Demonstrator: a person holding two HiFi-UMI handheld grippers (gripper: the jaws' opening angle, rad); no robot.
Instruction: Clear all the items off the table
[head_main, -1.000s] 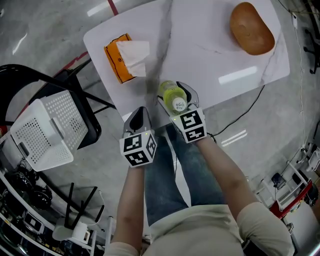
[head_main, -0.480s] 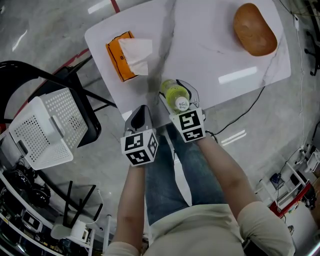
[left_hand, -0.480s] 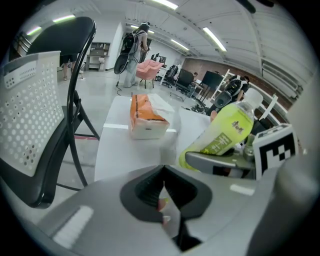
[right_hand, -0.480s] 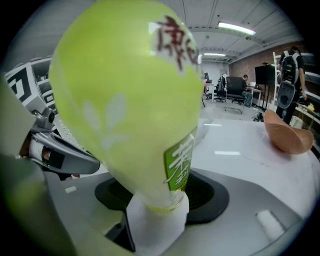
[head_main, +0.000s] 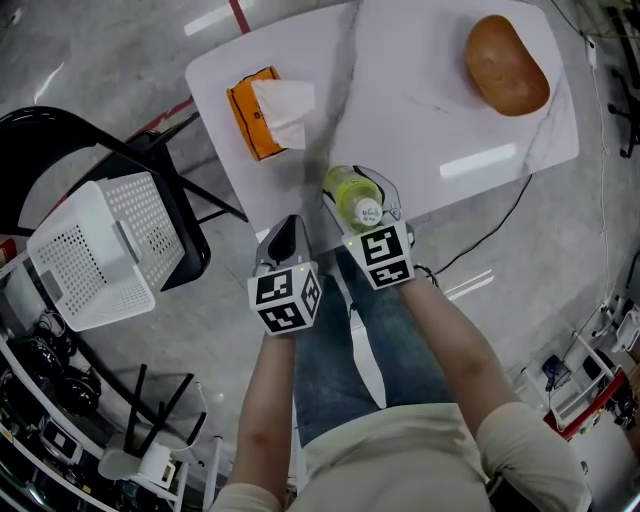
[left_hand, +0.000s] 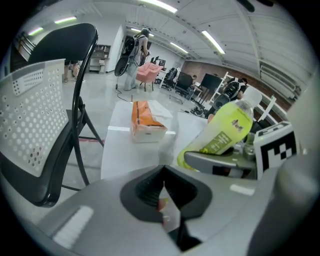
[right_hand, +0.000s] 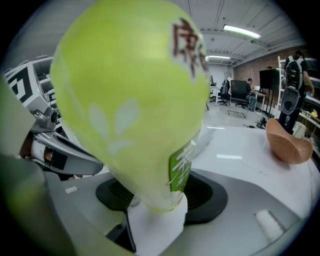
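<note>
**Operator:** Which gripper has the bottle, and how does it lie?

**Guide:** Your right gripper (head_main: 360, 190) has it. The bottle (head_main: 348, 186) is at the near edge of the table (head_main: 430, 120), between that gripper's jaws. Those jaws have just been closing and now appear to bear on the bottle's sides. The bottle's long axis runs almost along the line the gripper points. The cap faces back toward your hand and the base points away and down. It leans and is not upright. No view shows whether the base still rests on the table.

**Operator:** And the left gripper?

**Guide:** Your left gripper (head_main: 284, 232) is fully closed and holds nothing. It hangs just beside the right one, off the table edge.

**Operator:** Where does the bottle go from here?

**Guide:** Probably into the white basket (head_main: 130, 215) on the chair (head_main: 195, 255). The basket stands well to your left, on the far side of the left gripper. Expect to lift first, then carry the bottle leftward past that gripper. Because the grip runs along the bottle and not across it, the bottle may pivot or slip. The tissue box (head_main: 256, 128) remains on the table, closer to your left gripper.
</note>
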